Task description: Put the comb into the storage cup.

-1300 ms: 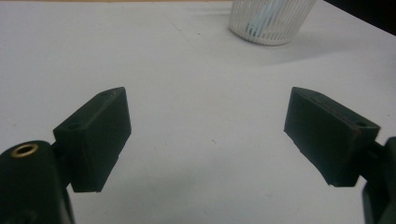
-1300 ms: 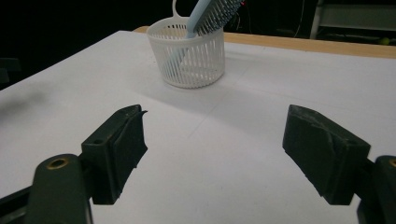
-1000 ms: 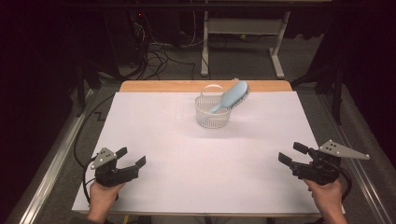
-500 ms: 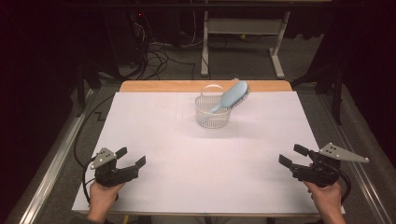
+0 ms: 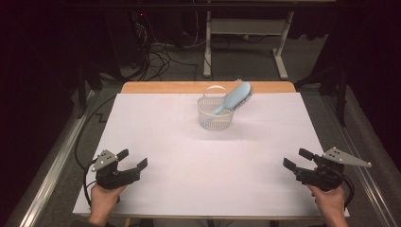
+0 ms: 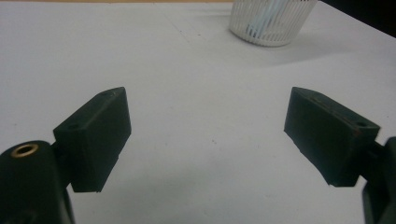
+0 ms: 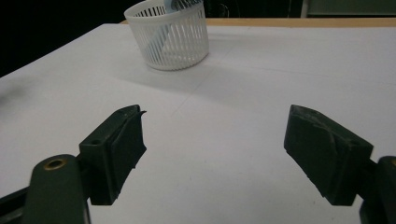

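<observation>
I hold my left gripper (image 5: 132,159) at the near left corner of the white table surface (image 5: 189,156). Its jaws are spread wide and hold nothing. In the left gripper view (image 6: 205,128) bare white surface lies between the two black jaw pads, and neither pad touches any object.

I hold my right gripper (image 5: 298,158) at the near right corner of the same surface. Its jaws are also spread wide and hold nothing. In the right gripper view (image 7: 212,149) bare surface again lies between the pads. The grey three-cornered plate (image 5: 345,157) sits on top of this gripper and points away to my right.

The white slatted basket (image 5: 216,113) stands upright, well ahead of both grippers, toward the far edge of the surface. From my left gripper it lies ahead and to the right (image 6: 271,21). From my right gripper it lies ahead and to the left (image 7: 168,35). Both grippers are well apart from it.

The light blue hairbrush (image 5: 234,98) rests tilted in the basket. Its handle end is down inside the basket, and its bristled head leans out over the rim on the side nearer my right gripper. Through the basket slats, the handle (image 7: 156,39) is visible in the right gripper view.

A strip of wooden tabletop (image 5: 165,87) is exposed beyond the basket, at the far edge.
</observation>
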Available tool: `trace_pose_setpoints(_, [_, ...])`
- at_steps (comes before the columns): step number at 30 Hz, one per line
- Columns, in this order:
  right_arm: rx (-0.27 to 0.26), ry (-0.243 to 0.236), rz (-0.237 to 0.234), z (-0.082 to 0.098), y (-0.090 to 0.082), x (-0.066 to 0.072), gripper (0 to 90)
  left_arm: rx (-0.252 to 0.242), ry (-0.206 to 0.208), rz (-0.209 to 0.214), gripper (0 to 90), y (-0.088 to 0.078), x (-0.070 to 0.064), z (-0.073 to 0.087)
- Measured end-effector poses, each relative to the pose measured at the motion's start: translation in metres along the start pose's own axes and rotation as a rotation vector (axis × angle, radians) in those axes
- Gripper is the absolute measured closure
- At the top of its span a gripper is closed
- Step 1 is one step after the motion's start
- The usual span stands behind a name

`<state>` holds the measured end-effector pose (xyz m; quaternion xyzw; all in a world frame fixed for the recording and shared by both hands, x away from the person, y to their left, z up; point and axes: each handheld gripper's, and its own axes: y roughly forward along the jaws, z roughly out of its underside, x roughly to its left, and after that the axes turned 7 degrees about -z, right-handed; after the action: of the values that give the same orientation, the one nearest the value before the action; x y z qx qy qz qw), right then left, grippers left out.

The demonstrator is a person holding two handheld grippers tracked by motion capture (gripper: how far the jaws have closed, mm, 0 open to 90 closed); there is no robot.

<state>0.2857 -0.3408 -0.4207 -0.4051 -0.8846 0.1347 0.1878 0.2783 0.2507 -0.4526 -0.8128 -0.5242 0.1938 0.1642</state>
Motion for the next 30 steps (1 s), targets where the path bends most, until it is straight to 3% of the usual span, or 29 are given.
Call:
trace_pose_setpoints(20, [0.030,0.010,0.036,0.013,0.007,-0.008,20.0,-0.004,0.002,-0.003,14.1,-0.001,0.000,0.000])
trace_pose_setpoints(30, [0.038,-0.014,0.059,0.019,0.010,-0.009,20.0,-0.005,0.002,-0.003,14.1,-0.001,0.000,0.000])
